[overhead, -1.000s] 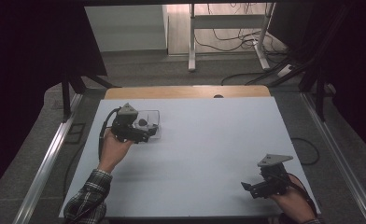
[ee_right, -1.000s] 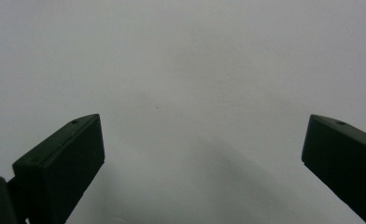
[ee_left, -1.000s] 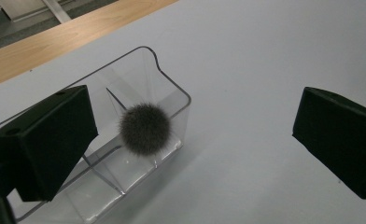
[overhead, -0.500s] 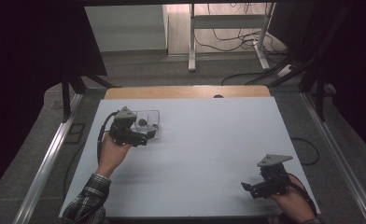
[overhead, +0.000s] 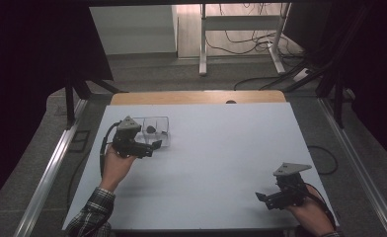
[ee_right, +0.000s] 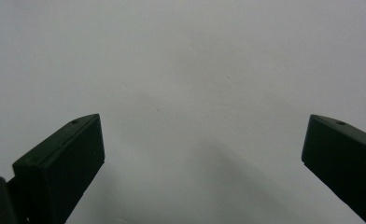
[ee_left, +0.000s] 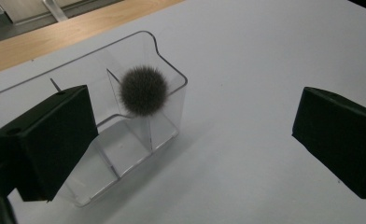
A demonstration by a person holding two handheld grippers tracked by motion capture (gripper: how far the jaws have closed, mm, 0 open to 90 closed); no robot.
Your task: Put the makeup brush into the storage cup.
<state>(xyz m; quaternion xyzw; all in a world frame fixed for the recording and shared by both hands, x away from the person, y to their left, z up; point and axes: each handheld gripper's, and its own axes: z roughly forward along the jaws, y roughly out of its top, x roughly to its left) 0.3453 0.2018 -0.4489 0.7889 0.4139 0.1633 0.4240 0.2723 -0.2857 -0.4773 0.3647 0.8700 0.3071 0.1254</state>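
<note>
Sitting beside the spread left gripper point(ee_left: 195, 140), a pompom point(ee_left: 143, 90) in a clear box point(ee_left: 169, 70).

Clear divided box point(overhead: 155, 130) blocks far-left table point(overhead: 221, 163); centre, right open.

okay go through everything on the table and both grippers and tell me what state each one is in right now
Left gripper: open, jaws wide apart, holding nothing, next to the clear box.
Right gripper: open, holding nothing, over bare table.
Clear box: upright, no lid on, split by a divider into compartments.
Fuzzy ball: dark grey, loose inside the box, against the divider.
Table: white top, with a wooden strip along the far edge.
</note>
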